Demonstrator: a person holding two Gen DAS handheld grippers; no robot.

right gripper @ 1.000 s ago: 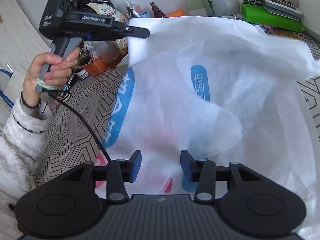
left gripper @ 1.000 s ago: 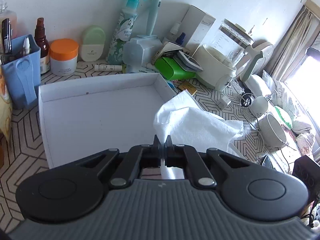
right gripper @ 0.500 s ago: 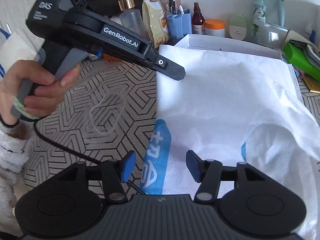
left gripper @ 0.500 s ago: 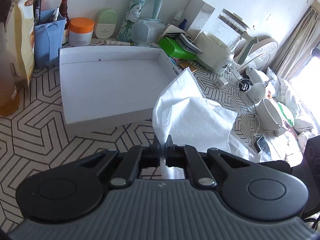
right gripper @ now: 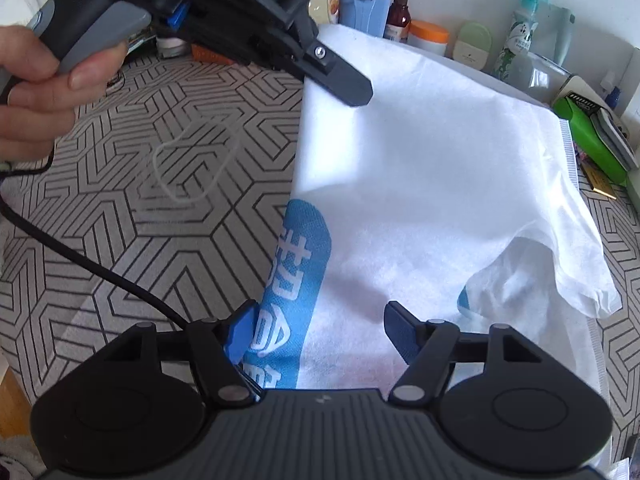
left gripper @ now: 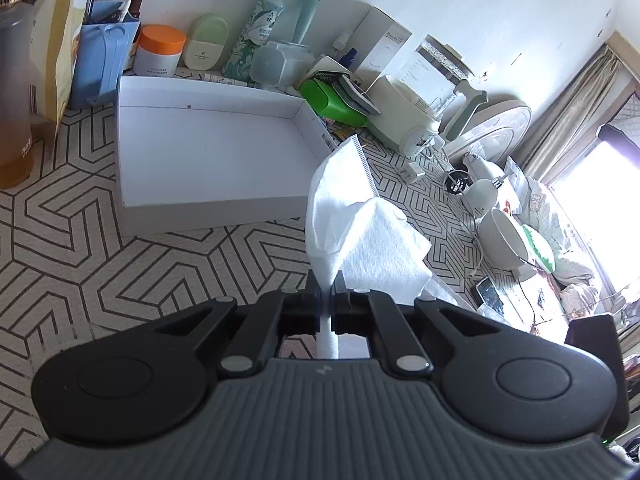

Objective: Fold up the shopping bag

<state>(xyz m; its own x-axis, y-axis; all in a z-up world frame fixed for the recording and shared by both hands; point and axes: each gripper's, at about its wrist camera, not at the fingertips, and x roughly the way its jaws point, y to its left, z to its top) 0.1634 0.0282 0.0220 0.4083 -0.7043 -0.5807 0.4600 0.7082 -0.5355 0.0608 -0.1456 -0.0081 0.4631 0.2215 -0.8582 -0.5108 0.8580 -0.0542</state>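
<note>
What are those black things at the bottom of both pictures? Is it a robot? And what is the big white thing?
It is not a robot. A person holds a tool in each hand, and each tool has two jaws that pinch, plus a camera looking out along them. So the black shape at the bottom of each picture is the tool itself, seen from just behind.

One picture comes from the left gripper. Its jaws are shut on a bunched edge of the white shopping bag.

The other comes from the right gripper. Its jaws are opening just above the bag, pinching nothing. There you also see the other tool from outside, with the person's hand around its handle.

The bag has blue writing and hangs over a table with a zigzag-patterned cloth. Behind it sit a flat white box, bottles and jars.
</note>
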